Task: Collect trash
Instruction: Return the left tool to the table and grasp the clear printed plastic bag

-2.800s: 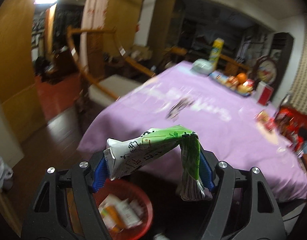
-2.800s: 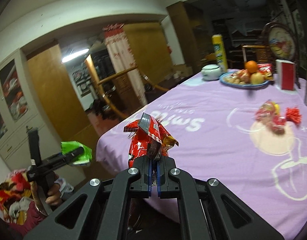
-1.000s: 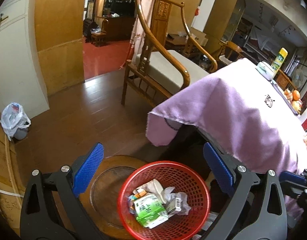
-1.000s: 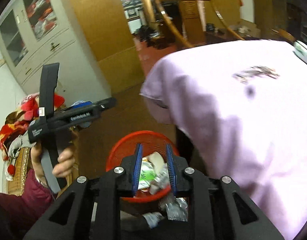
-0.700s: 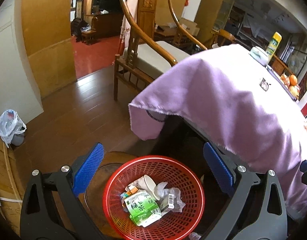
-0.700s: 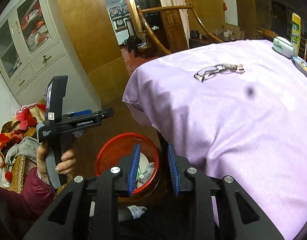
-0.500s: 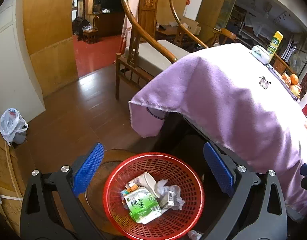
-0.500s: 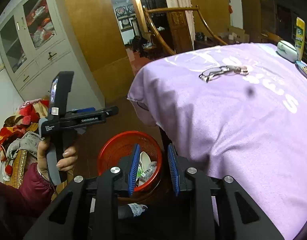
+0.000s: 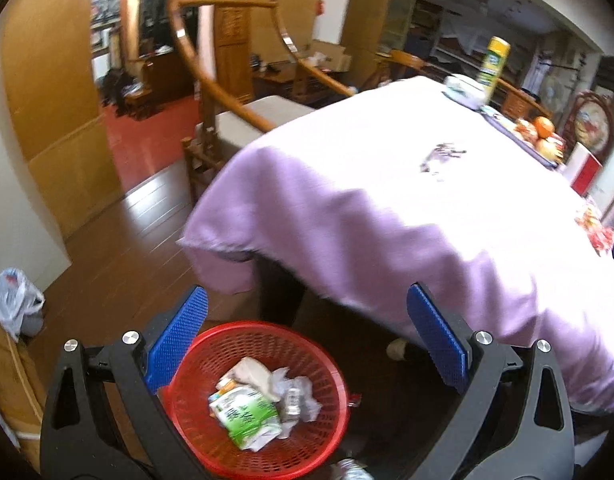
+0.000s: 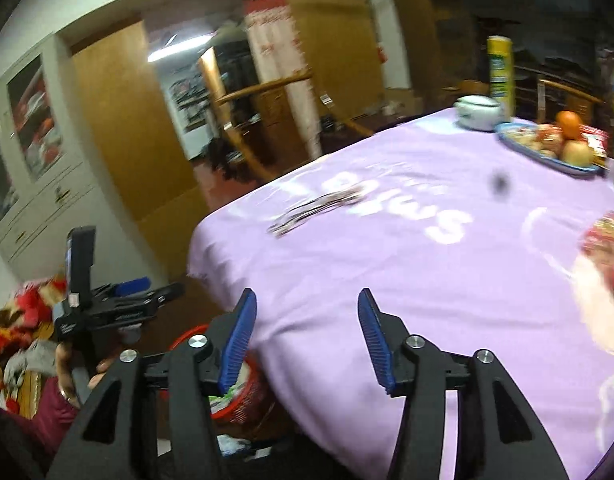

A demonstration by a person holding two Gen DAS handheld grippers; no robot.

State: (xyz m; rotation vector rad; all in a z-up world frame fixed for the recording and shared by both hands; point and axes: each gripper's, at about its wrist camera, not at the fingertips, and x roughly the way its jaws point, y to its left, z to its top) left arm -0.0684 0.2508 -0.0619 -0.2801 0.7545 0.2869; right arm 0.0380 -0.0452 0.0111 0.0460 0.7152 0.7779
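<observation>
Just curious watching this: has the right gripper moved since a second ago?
Yes. The right gripper has swung up from over the red basket to face the purple tablecloth, its empty jaws opening.

a lived-in home dining room: a table under a lilac tablecloth carries a fruit plate at its far end, a curved wooden armchair stands beside the table, and a glass-fronted cabinet lines the wall beyond it.

Red basket on floor — wrappers inside.
</observation>
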